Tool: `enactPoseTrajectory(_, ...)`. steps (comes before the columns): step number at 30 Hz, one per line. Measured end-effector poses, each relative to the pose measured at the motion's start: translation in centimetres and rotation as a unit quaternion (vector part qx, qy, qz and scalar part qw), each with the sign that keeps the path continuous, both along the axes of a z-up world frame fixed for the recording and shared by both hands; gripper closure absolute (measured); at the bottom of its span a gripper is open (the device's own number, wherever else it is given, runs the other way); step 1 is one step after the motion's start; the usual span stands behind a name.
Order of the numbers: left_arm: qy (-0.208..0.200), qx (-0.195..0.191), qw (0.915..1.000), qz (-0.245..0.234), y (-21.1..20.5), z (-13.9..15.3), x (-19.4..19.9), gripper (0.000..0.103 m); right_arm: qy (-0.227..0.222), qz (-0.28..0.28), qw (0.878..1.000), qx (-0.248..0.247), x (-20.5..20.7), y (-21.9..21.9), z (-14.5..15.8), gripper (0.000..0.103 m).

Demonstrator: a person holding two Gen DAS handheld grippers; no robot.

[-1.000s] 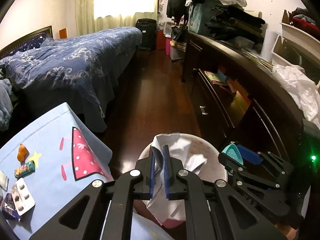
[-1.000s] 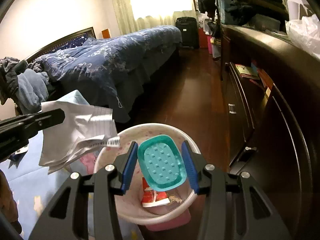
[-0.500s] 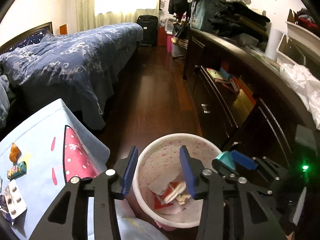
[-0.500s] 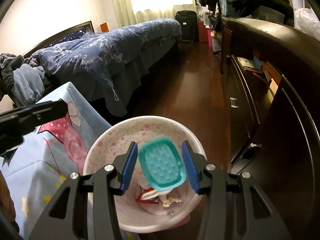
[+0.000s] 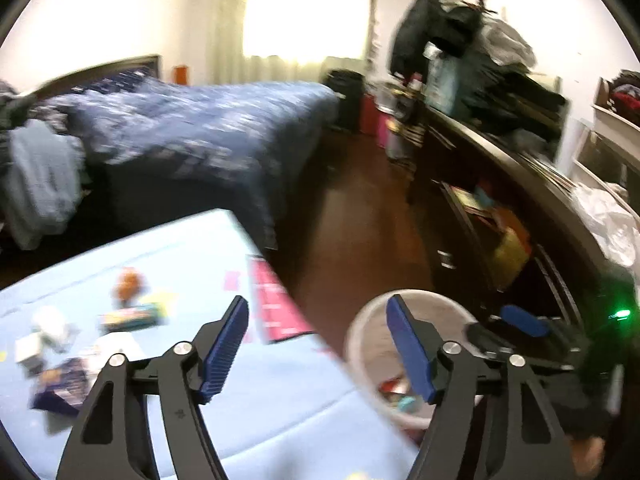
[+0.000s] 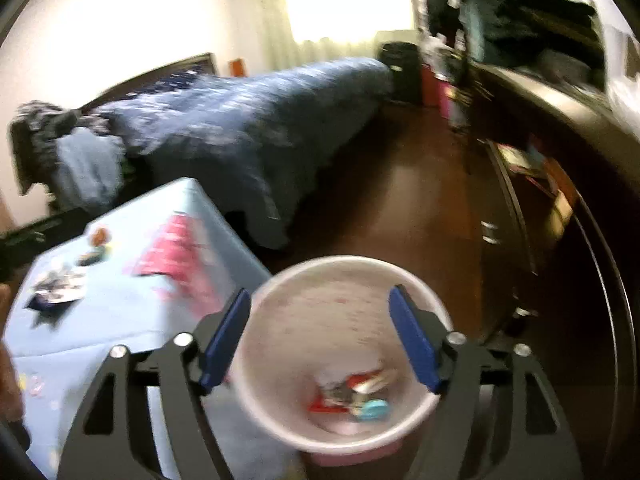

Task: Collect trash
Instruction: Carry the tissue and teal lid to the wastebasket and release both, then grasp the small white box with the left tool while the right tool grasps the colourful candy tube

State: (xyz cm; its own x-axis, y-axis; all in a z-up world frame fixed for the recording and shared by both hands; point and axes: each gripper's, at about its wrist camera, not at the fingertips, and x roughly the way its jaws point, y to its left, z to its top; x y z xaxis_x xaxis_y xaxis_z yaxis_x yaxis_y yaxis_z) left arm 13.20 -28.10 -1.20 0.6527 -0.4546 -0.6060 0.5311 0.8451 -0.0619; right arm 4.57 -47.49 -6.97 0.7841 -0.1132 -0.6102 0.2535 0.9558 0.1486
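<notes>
Both grippers' fingers [image 6: 414, 346] spread, empty | bin [image 6: 280, 360] label: unreadable blur

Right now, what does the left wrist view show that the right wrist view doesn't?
Left wrist only: the right gripper beside the bin, with a green light on it. Right wrist only: the bin's inside, with red wrappers and a teal piece at the bottom. Both: the pink bin, the blue tablecloth with blurred small litter, and both grippers open, including the left gripper.
</notes>
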Motion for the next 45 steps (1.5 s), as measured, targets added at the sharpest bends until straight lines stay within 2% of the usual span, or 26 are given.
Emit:
enactPoseTrajectory(1,-0.009,0.006,0.9998,0.014,1.3,0.2,0.0,0.019,-0.004,0.014,1.000,-0.006,0.0,1.3,0.7,0.025)
enactPoseTrajectory(5,-0.048,0.036,0.9946,0.084,6.8,0.9,0.0,0.013,-0.014,0.071,0.997,-0.011,0.2,6.1,2.8,0.020)
enactPoseTrajectory(6,-0.052,0.040,0.9928,0.101,8.2,1.0,0.2,0.009,-0.015,0.088,0.996,-0.009,0.4,7.4,3.2,0.020)
enactPoseTrajectory(8,-0.051,0.042,0.9897,0.127,10.4,1.0,0.8,0.008,-0.013,0.117,0.993,-0.008,0.8,9.6,3.8,0.020)
enactPoseTrajectory(12,-0.032,0.061,0.9775,0.199,15.5,0.2,3.7,0.008,-0.011,0.164,0.986,-0.014,2.2,14.3,4.7,0.020)
enactPoseTrajectory(15,-0.003,0.075,0.9690,0.235,18.4,-1.2,6.3,0.008,-0.003,0.187,0.982,-0.029,3.3,17.1,4.8,0.020)
enactPoseTrajectory(21,0.069,0.077,0.9607,0.258,21.9,-5.2,10.7,0.008,0.027,0.216,0.975,-0.042,6.1,20.7,3.7,0.020)
enactPoseTrajectory(25,0.092,0.066,0.9596,0.258,22.7,-6.8,11.9,0.009,0.037,0.228,0.972,-0.043,7.0,21.7,3.2,0.020)
enactPoseTrajectory(30,0.097,0.064,0.9570,0.266,23.4,-7.4,12.9,0.018,0.038,0.234,0.970,-0.045,7.7,22.6,3.2,0.020)
enactPoseTrajectory(36,0.093,0.080,0.9568,0.264,23.5,-7.5,13.4,0.019,0.037,0.230,0.971,-0.045,9.6,23.1,3.1,0.020)
enactPoseTrajectory(38,0.086,0.092,0.9559,0.265,23.4,-7.6,13.4,0.025,0.041,0.226,0.972,-0.047,10.5,23.2,3.0,0.020)
enactPoseTrajectory(41,0.072,0.106,0.9540,0.271,23.6,-7.6,13.4,0.042,0.046,0.215,0.974,-0.058,12.3,23.6,2.5,0.020)
enactPoseTrajectory(42,0.068,0.111,0.9520,0.277,23.8,-7.5,13.4,0.052,0.047,0.211,0.974,-0.062,13.0,23.8,2.3,0.020)
enactPoseTrajectory(45,0.072,0.097,0.9534,0.276,24.6,-7.4,13.2,0.052,0.057,0.201,0.976,-0.068,15.1,24.5,1.5,0.020)
